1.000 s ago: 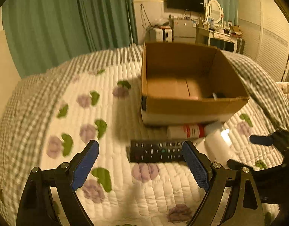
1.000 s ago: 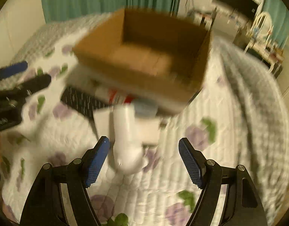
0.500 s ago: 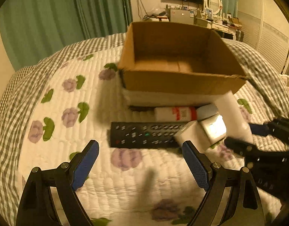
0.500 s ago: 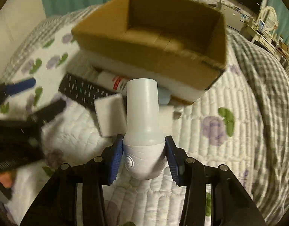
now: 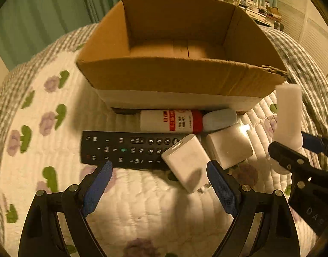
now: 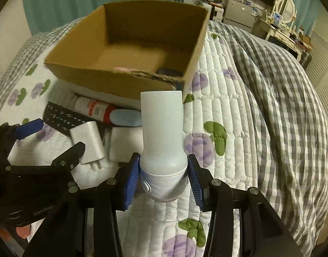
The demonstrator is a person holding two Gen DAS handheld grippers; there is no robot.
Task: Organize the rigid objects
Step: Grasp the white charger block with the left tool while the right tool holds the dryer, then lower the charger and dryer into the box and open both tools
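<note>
My right gripper (image 6: 163, 183) is shut on a white bottle-shaped device (image 6: 163, 137), lifted off the quilt and pointing toward the cardboard box (image 6: 125, 81). In the left wrist view that device (image 5: 289, 115) rises at the right, beside the box (image 5: 181, 79). My left gripper (image 5: 158, 184) stands open above the quilt, with a white charger block (image 5: 186, 162) between its fingers, untouched. A black remote (image 5: 125, 150), a white tube with a red band (image 5: 170, 121) and a second white block (image 5: 229, 147) lie in front of the box.
The box sits on a white slab on a flowered quilt (image 5: 153, 209). A pink thing (image 6: 123, 69) and a dark thing (image 6: 169, 72) lie inside it. A checked blanket (image 6: 271, 90) bulges at the right. Green curtains and a dresser stand behind.
My right gripper closed on the white device and raised it off the quilt. My left gripper moved down and forward toward the remote and charger block, still open.
</note>
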